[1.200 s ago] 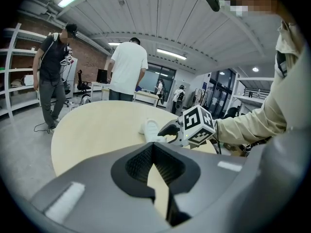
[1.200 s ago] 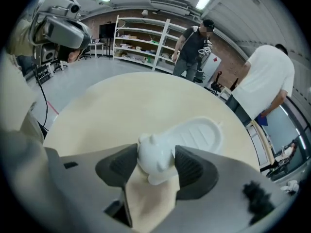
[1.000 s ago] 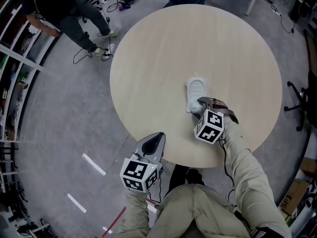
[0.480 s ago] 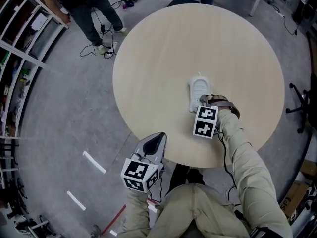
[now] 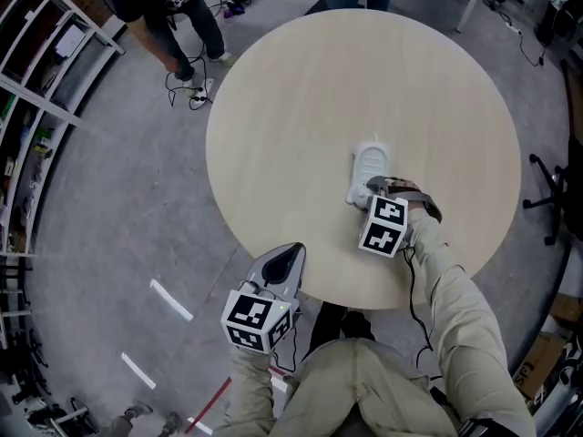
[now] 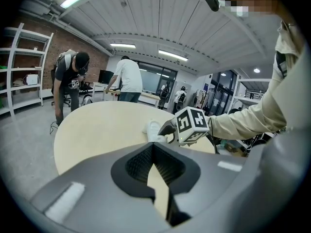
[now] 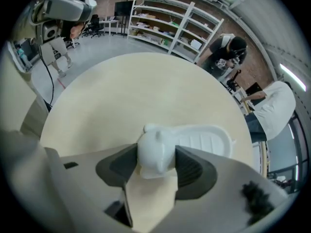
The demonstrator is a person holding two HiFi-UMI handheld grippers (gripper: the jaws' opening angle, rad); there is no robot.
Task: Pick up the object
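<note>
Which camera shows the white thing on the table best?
The right gripper view: the white object fills the middle, its rounded end pinched in the right gripper. The head view shows it small from above, partly behind that gripper. The left gripper view shows only a far sliver beside the marker cube.

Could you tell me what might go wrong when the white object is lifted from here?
1. The right gripper holds the white object only by its rounded end, so the long flat part may droop or swivel on lifting.
2. That end is curved; it could slip free and drop onto the table.
3. The left gripper sits beyond the table edge, too far to steady it.
</note>
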